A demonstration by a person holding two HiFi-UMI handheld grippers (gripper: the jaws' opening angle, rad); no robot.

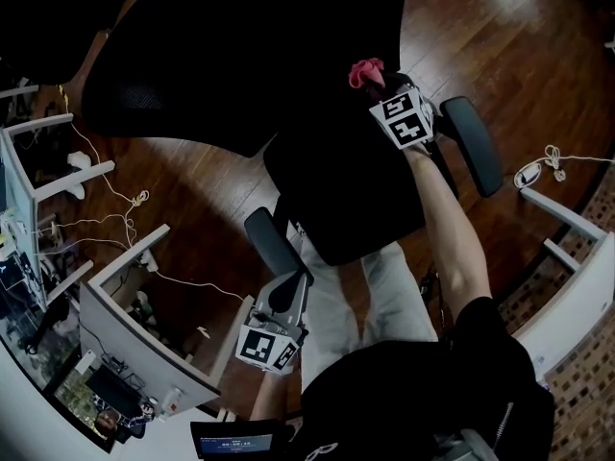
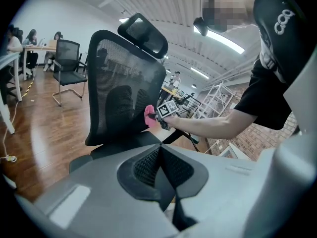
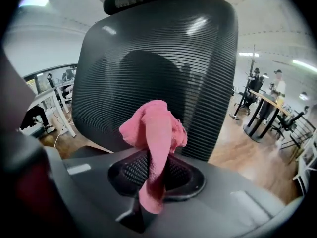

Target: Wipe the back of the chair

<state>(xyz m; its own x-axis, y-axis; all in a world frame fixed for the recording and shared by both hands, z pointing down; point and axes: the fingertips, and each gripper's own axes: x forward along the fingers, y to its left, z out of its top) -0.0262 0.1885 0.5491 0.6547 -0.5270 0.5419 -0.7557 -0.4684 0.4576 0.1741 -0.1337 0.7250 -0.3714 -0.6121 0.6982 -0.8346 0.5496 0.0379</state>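
A black office chair stands in front of me, its mesh back (image 1: 221, 56) (image 2: 124, 98) (image 3: 163, 63) topped by a headrest (image 2: 143, 33). My right gripper (image 1: 377, 83) (image 2: 157, 117) (image 3: 151, 167) is shut on a bunched pink cloth (image 1: 366, 71) (image 2: 150, 116) (image 3: 153, 128). It holds the cloth at the lower part of the mesh on the seat side, over the seat (image 1: 346, 190). Whether the cloth touches the mesh I cannot tell. My left gripper (image 1: 286, 291) (image 2: 159, 155) hangs low by the chair's left armrest (image 1: 274, 243), shut with nothing between its pads.
The right armrest (image 1: 471, 142) sticks out beside my right gripper. White desks (image 1: 144, 344) and loose cables (image 1: 125, 209) crowd the wood floor at left. A white table edge (image 1: 577, 296) runs at right. Another chair (image 2: 69, 63) and seated people are far off.
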